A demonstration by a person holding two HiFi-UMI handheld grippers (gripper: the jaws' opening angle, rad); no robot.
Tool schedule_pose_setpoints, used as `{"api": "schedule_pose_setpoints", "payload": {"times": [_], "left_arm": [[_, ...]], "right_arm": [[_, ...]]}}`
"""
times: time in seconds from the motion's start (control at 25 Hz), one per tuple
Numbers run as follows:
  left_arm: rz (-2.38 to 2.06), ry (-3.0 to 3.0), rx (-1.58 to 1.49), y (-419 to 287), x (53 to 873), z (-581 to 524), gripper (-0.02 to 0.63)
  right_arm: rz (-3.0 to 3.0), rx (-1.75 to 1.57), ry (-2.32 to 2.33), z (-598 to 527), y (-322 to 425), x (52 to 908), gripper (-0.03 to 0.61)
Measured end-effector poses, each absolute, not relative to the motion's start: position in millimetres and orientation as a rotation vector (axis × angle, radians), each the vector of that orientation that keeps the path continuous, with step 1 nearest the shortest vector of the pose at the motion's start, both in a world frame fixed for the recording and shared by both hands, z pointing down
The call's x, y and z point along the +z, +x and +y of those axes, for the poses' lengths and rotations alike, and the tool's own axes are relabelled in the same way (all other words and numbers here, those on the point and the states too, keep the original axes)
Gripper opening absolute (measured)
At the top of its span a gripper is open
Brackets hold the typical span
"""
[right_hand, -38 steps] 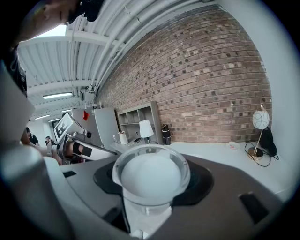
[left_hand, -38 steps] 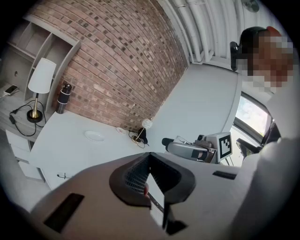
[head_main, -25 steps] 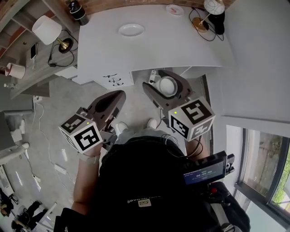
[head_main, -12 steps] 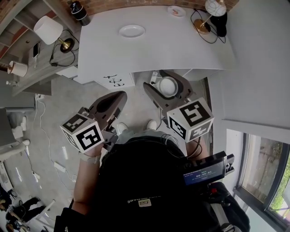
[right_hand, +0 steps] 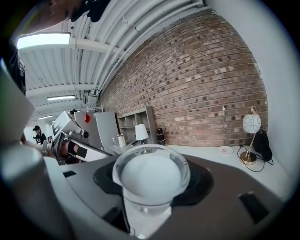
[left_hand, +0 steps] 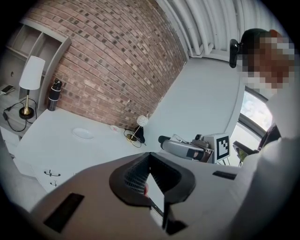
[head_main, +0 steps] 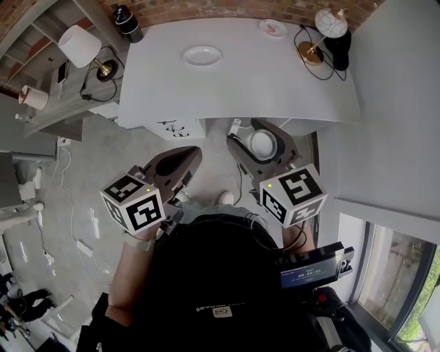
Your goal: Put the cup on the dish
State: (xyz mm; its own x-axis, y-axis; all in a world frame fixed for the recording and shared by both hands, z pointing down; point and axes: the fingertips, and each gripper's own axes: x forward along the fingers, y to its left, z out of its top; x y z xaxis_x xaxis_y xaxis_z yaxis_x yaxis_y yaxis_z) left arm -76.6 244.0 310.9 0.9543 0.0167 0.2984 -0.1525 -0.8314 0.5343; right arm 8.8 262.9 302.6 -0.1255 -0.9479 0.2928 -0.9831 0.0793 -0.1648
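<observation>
A clear cup (head_main: 262, 145) with a whitish inside sits between the jaws of my right gripper (head_main: 258, 137), which is shut on it just off the near edge of the white table (head_main: 275, 82). In the right gripper view the cup (right_hand: 151, 176) fills the centre, rim towards the camera. The white dish (head_main: 202, 56) lies at the table's far middle, well beyond the cup, and shows small in the left gripper view as the dish (left_hand: 83, 133). My left gripper (head_main: 185, 157) is shut with nothing in it, over the floor to the left of the cup.
A small pinkish saucer (head_main: 273, 28) and a globe lamp (head_main: 324, 27) with cables stand at the table's far right. A black bottle (head_main: 126, 18) is at the far left corner. A shelf unit with a white-shaded lamp (head_main: 79, 47) stands left of the table. A brick wall runs behind.
The whole scene has slid slightly down in the head view. Both grippers hold the same pose near the table's front edge, and the cup stays gripped.
</observation>
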Motion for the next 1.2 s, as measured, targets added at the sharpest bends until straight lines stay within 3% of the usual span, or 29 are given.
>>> {"api": "schedule_pose_setpoints", "payload": {"times": [0.56,1.2], "left_arm": [[-0.07,2.538,0.452,-52,326,253,0.005],[-0.029,2.501,0.437,-48,325,106,0.005]], "right_arm": [[-2.204,0.539,2.045,267,37,313,0.249],[-2.085,0.618,2.095,142,47,322,0.25]]}}
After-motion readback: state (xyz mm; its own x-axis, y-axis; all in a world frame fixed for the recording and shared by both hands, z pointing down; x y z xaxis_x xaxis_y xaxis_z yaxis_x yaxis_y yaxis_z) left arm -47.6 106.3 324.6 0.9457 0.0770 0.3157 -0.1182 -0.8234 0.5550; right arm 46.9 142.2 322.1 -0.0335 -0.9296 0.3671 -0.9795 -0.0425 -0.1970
